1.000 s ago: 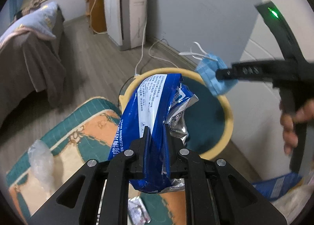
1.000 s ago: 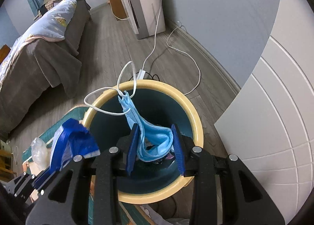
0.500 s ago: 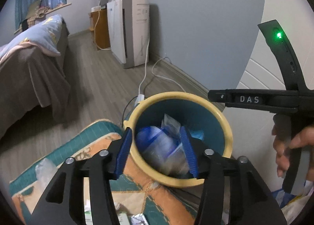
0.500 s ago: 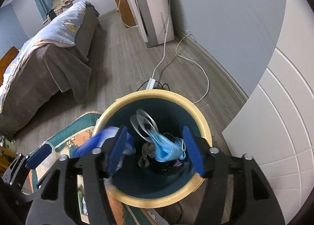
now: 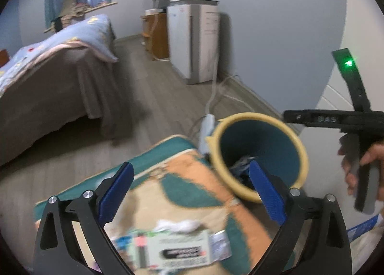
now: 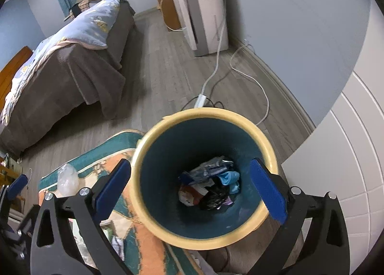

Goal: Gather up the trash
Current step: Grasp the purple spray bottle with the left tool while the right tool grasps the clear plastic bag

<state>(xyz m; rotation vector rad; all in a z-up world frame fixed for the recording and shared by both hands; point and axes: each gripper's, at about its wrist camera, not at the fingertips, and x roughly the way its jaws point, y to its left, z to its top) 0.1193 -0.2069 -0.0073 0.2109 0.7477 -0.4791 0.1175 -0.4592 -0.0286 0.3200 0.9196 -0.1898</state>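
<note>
Bed (image 6: 64, 59) at left on the wood floor, patterned rug (image 5: 182, 179) in front of it. Yellow-rimmed bin (image 6: 148, 155) stands at the rug's edge; blue wrapper (image 6: 204, 171), blue mask (image 6: 231, 179) and other scraps lie at its bottom. Right gripper (image 6: 189, 193) directly above the bin, jaws spread wide, nothing held. Left gripper (image 5: 192, 193) over the rug, jaws wide, empty. White box (image 5: 177, 248) and crumpled tissue (image 5: 177, 225) on the rug below it, blurred.
</note>
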